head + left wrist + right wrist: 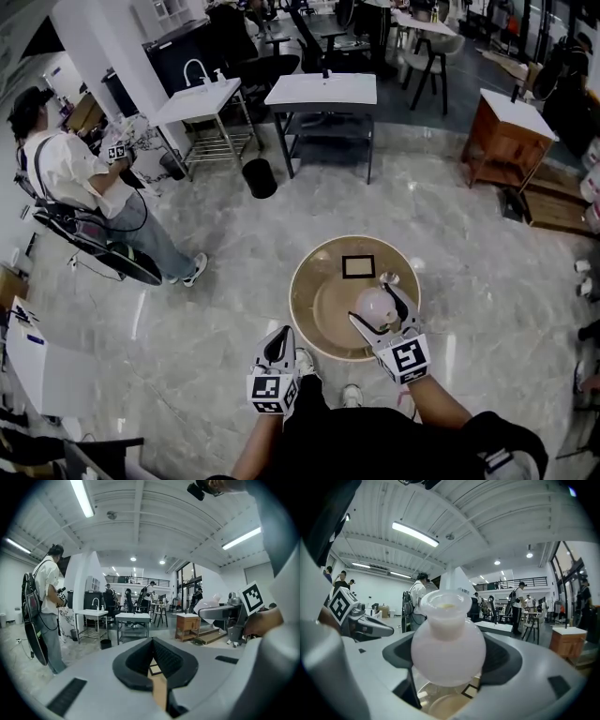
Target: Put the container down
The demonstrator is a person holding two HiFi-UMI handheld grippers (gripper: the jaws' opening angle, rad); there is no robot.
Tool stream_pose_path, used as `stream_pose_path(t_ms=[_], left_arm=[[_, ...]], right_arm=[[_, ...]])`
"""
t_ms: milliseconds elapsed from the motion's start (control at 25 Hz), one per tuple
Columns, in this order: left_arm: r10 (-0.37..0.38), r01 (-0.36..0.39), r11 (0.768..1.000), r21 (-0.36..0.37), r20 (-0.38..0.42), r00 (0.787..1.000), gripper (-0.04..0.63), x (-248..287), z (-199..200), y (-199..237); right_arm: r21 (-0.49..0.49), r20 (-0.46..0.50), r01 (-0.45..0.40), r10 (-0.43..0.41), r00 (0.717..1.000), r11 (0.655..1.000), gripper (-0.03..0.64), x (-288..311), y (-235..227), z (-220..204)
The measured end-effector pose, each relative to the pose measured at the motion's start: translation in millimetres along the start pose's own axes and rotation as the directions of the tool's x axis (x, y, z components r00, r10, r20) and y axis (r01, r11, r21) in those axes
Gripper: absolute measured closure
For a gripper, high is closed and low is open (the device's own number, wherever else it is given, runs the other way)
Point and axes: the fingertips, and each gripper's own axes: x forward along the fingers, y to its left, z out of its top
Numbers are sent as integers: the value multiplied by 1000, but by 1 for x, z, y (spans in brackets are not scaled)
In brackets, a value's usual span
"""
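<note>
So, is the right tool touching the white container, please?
Touching: right gripper view shows the right tool clamping the container on both sides.

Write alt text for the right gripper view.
A pale, round-bellied container with a flared neck fills the centre, clamped between two dark fingers above a round tan table. Behind it, several people stand under a ceiling strip light.
</note>
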Motion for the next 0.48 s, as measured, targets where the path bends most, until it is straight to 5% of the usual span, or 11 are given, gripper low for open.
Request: stream_pose_path(t_ms=[480], left_arm=[[-126, 127, 992, 23, -24, 992, 597, 101, 22, 73]], right_arm=[[-4, -44, 77, -78, 996, 997, 219, 105, -22, -2]])
